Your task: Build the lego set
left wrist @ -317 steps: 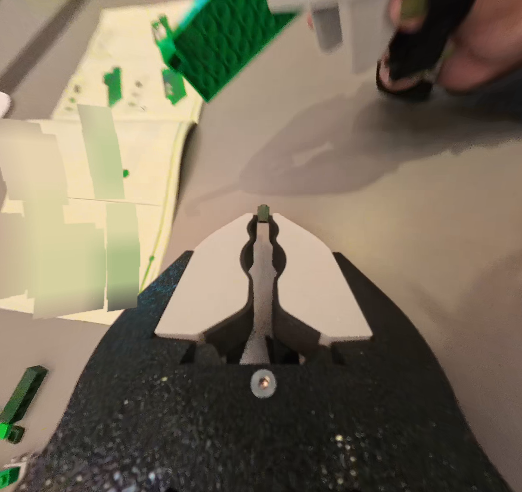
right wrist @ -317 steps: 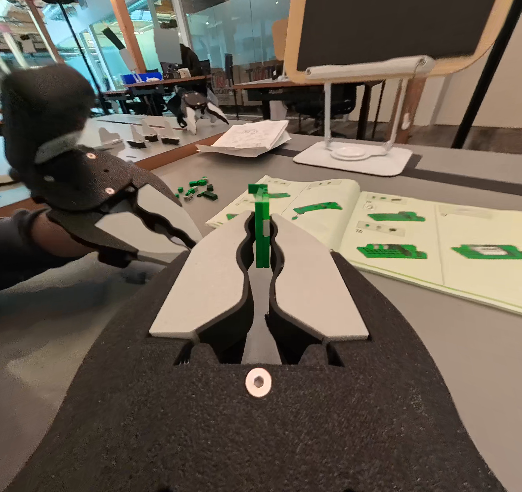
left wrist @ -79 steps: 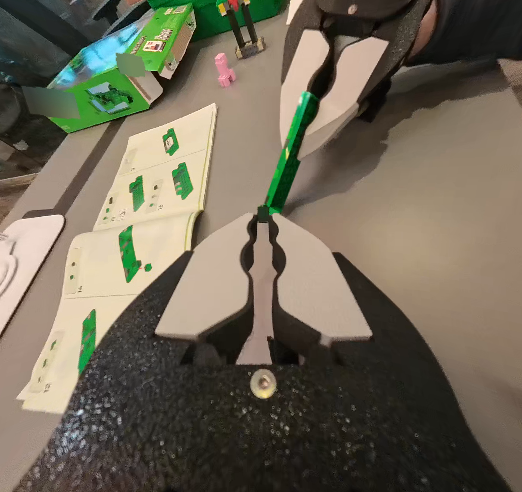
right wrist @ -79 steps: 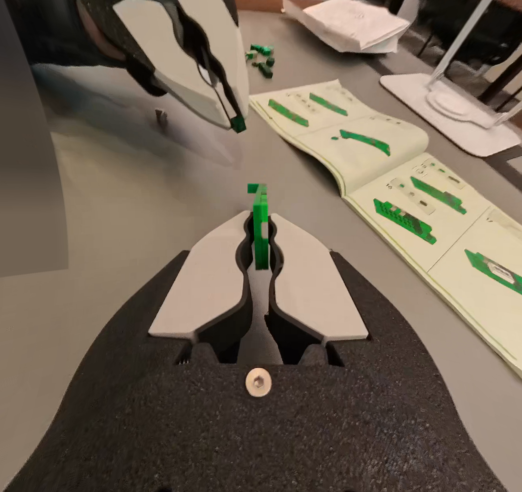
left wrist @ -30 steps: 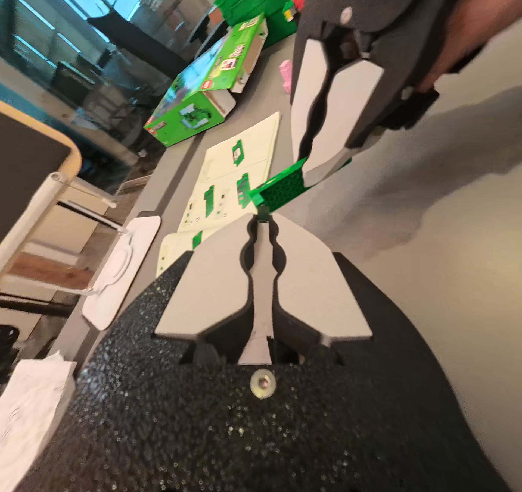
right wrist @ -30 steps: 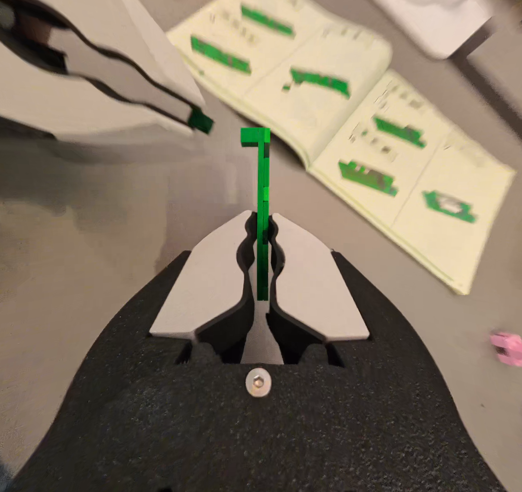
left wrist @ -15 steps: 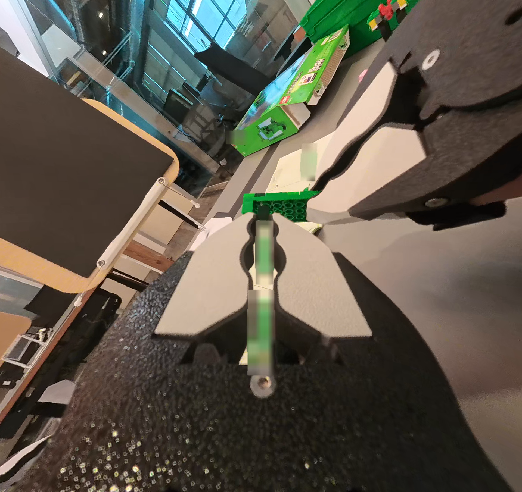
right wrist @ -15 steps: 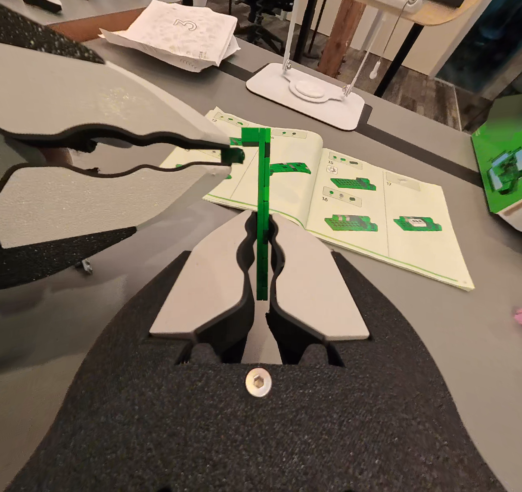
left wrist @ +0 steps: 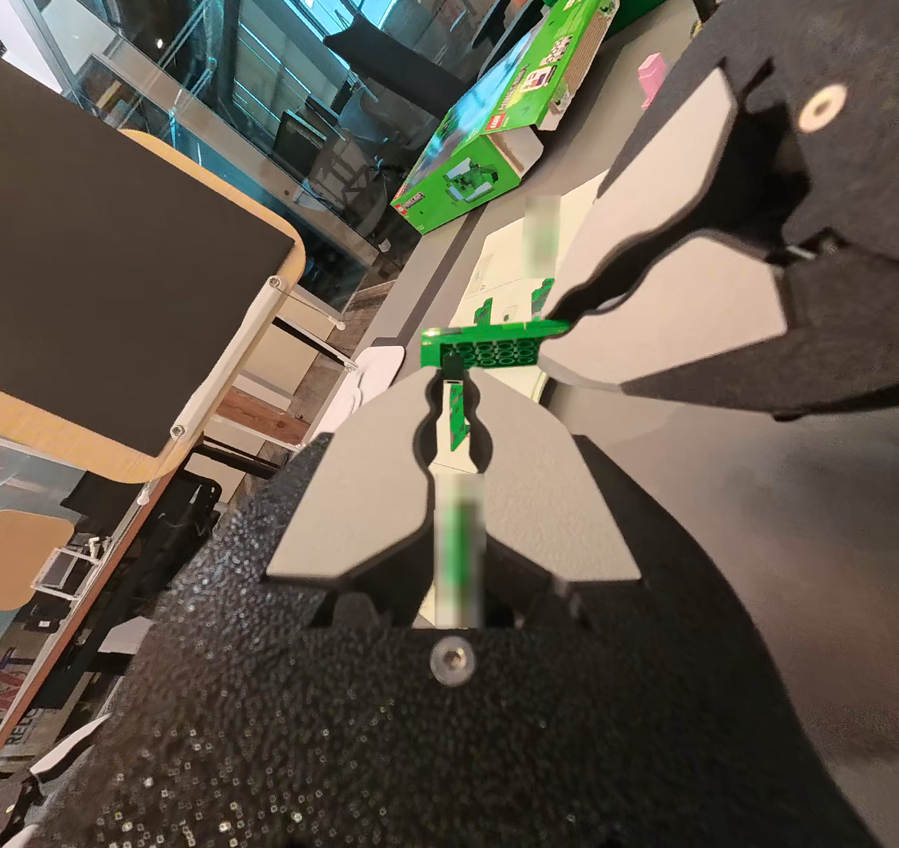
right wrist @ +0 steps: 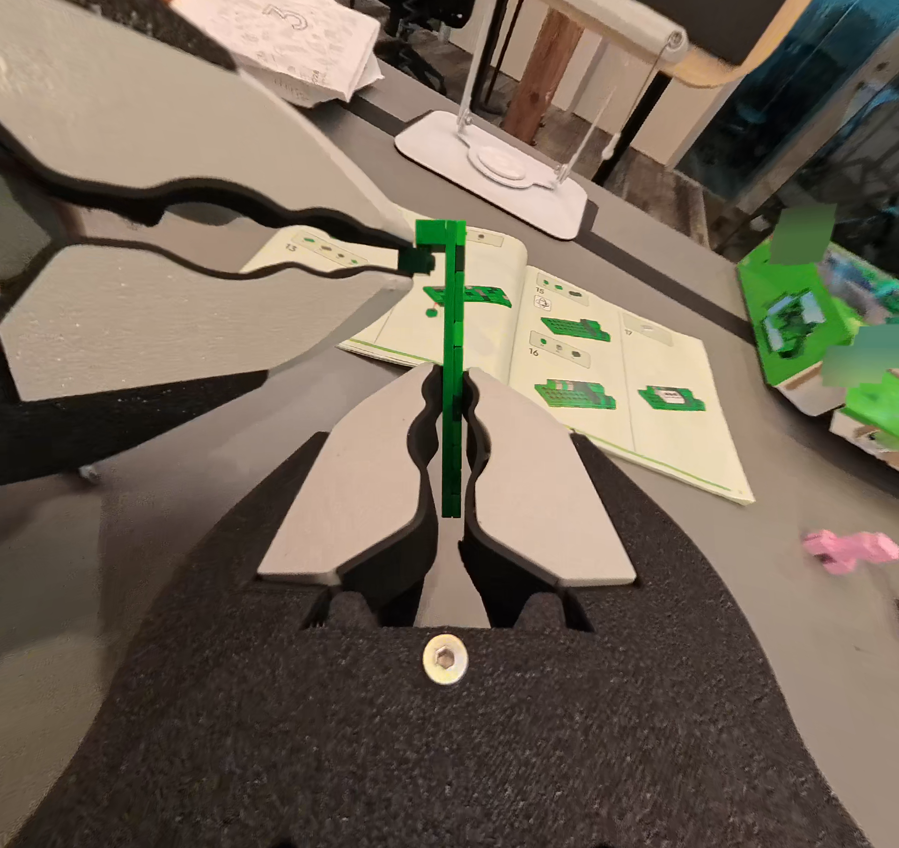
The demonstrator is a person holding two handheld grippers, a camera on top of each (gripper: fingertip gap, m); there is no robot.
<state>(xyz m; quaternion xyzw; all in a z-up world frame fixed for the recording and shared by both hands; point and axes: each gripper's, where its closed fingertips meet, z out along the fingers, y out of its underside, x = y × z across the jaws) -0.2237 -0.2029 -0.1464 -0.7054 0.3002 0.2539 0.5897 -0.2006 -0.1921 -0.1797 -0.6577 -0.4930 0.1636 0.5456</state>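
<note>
A small dark green brick (right wrist: 414, 260), pinched in the left hand-held gripper (right wrist: 408, 260), met the far end of a green plate (right wrist: 452, 362) clamped on edge in the right hand-held gripper (right wrist: 450, 377), its length pointing away above the bench (right wrist: 802, 630).

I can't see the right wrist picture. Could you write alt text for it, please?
The right gripper holds a thin green lego plate upright in its fingers, while the left gripper comes in from the left and brings a small dark green piece up to the plate's top end. An open instruction booklet lies behind on the grey table.
</note>
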